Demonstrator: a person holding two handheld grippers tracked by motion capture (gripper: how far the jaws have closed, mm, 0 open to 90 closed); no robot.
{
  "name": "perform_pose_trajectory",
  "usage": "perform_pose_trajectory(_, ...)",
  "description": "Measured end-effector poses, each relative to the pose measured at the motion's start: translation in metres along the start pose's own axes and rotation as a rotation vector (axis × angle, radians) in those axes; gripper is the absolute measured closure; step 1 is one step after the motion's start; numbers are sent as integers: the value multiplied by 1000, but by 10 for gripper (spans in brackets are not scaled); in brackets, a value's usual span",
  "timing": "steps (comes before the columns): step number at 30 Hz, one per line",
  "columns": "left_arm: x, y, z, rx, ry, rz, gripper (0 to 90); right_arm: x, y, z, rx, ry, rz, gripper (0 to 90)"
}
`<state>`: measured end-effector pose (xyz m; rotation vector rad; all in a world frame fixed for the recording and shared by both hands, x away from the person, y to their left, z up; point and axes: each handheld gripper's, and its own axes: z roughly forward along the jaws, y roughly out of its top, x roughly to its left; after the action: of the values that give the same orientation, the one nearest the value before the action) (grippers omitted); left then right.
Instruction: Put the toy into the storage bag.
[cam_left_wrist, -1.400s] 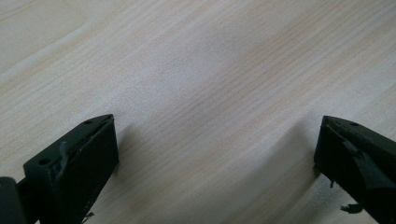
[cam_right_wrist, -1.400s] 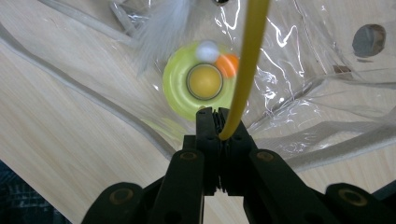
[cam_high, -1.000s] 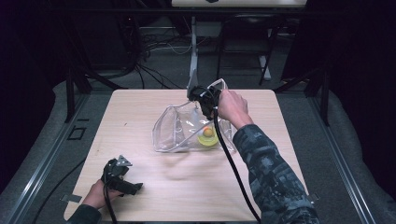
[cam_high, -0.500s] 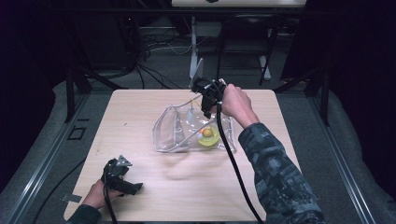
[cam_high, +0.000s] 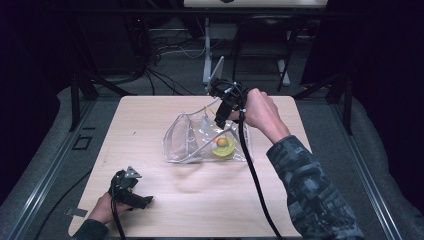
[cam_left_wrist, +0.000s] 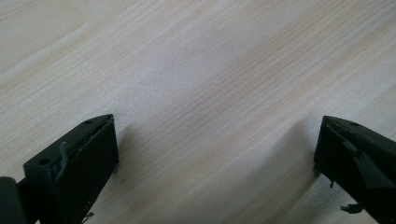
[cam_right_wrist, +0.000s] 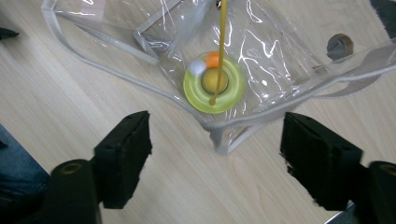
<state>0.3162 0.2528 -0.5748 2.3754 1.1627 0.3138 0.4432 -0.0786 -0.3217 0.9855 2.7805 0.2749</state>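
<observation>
A clear plastic bag (cam_high: 192, 142) with white trim lies at the middle of the wooden table (cam_high: 150, 115). Inside it sits a yellow-green ring (cam_high: 223, 148) with small orange, yellow and white balls. My right gripper (cam_high: 220, 120) hangs above the bag's far right part and points down. Its jaws have just been opening and now stand open, with nothing between them. From that gripper's view (cam_right_wrist: 215, 154), the bag's corner (cam_right_wrist: 280, 60) and the ring (cam_right_wrist: 198, 91) lie below, and a thin yellow cord (cam_right_wrist: 221, 46) dangles over the ring. My left gripper (cam_high: 144, 201) rests open at the front left (cam_left_wrist: 215, 154).
A black cable (cam_high: 252, 170) trails from the right gripper across the table's right half towards the person. Behind the table stand a metal stand (cam_high: 207, 55) and floor cables. Bare wood lies between the bag and the left gripper.
The right gripper has risen off the bag's far edge and drifted towards the back, and its jaws have opened. The bag stays on the table. The left gripper has not moved.
</observation>
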Motion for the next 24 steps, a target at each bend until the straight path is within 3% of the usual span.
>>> perform_pose_trajectory(8,0,0,0,2,0,-2,0,10,-16,-13,-29,-16,-24,129)
perform_pose_trajectory(10,0,0,0,2,1,-2,0,11,-25,-14,-43,-20,-22,50)
perform_pose_trajectory(13,0,0,0,2,1,-3,0,14,-36,-14,-52,-22,-20,10)
perform_pose_trajectory(24,-1,0,0,-1,2,-6,0,21,-74,-1,-68,5,-17,0)
